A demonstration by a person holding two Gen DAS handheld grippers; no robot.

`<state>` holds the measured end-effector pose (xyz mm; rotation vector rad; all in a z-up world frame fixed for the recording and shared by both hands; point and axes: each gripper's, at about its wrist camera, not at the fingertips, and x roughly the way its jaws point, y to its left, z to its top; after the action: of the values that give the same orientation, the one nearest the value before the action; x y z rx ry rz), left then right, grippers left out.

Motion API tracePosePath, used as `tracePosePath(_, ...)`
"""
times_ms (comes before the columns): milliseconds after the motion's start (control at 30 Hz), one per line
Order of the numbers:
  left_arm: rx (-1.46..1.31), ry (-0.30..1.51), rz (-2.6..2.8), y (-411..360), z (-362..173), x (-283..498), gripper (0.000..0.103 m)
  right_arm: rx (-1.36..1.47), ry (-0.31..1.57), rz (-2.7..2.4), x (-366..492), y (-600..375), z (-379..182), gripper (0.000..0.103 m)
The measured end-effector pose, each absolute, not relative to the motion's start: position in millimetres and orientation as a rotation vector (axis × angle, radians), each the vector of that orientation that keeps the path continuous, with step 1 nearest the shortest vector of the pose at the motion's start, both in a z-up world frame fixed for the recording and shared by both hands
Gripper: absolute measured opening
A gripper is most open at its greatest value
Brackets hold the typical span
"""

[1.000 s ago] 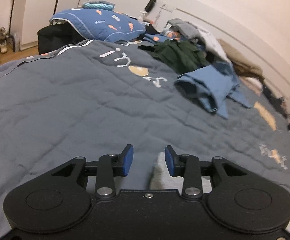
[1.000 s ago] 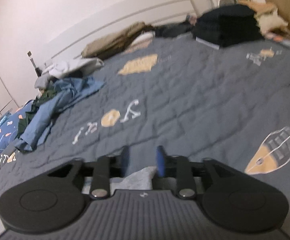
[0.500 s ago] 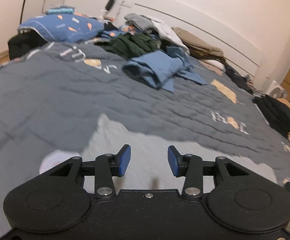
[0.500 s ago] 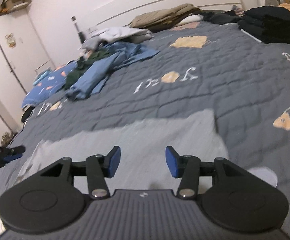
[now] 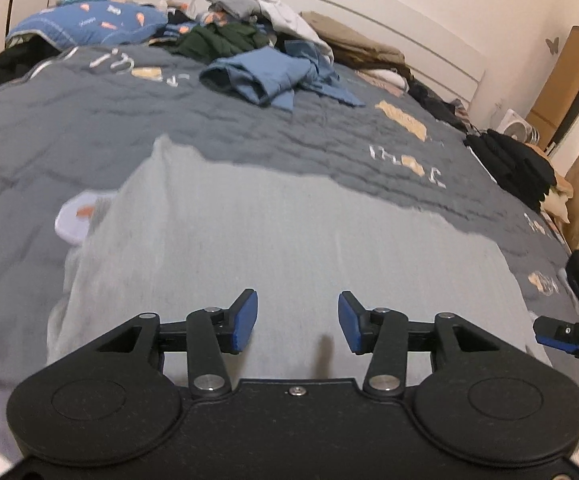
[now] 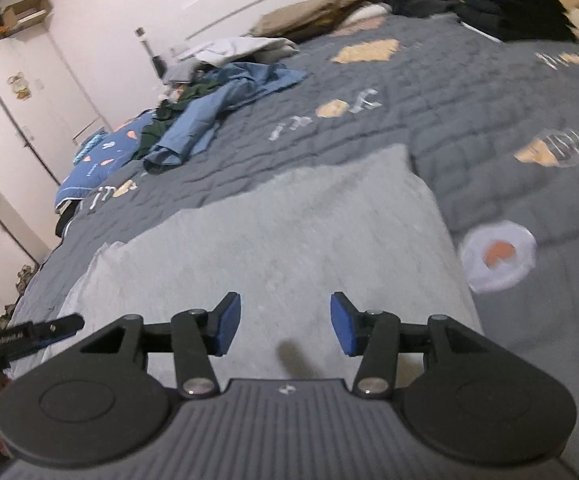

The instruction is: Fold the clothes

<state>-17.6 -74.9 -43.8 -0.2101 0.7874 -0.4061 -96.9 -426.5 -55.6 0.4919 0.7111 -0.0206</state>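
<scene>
A light grey garment (image 5: 289, 240) lies spread flat on the dark grey quilt (image 5: 69, 132), and it also fills the middle of the right wrist view (image 6: 289, 232). My left gripper (image 5: 297, 322) hovers over its near part, jaws opening, with nothing between the blue pads. My right gripper (image 6: 285, 324) hangs over the same cloth, open and empty. Each gripper shows at the edge of the other's view: the right gripper (image 5: 561, 334) at far right, the left gripper (image 6: 29, 336) at far left.
A heap of unfolded clothes lies at the head of the bed: a blue garment (image 5: 265, 76), a dark green one (image 5: 217, 40), and pale ones. A stack of black clothes (image 5: 517, 164) sits at the bed's right edge. A white round patch (image 6: 497, 254) lies beside the grey garment.
Both views have swung across the bed. A second ago only a scrap of grey cloth showed by the fingers; now the whole garment lies spread below. Both pairs of jaws stand wider.
</scene>
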Motion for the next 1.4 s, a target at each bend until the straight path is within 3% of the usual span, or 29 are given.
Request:
tracePosePath(633,-0.174,0.810,-0.513,-115,-45,-79,0.049,0.935,0.724,-0.161,-195,-477,-88,0.049)
tracePosePath(1033,0.251,0.649,-0.785,-218,-60,-147,0.049,1.195,0.663,-0.226,-207,-499,-117,0.049)
tracePosePath(1400,0.434,0.579,-0.861,-267,-78,-170,0.049,1.327,0.674,-0.280,-198,-506,-141,0.049)
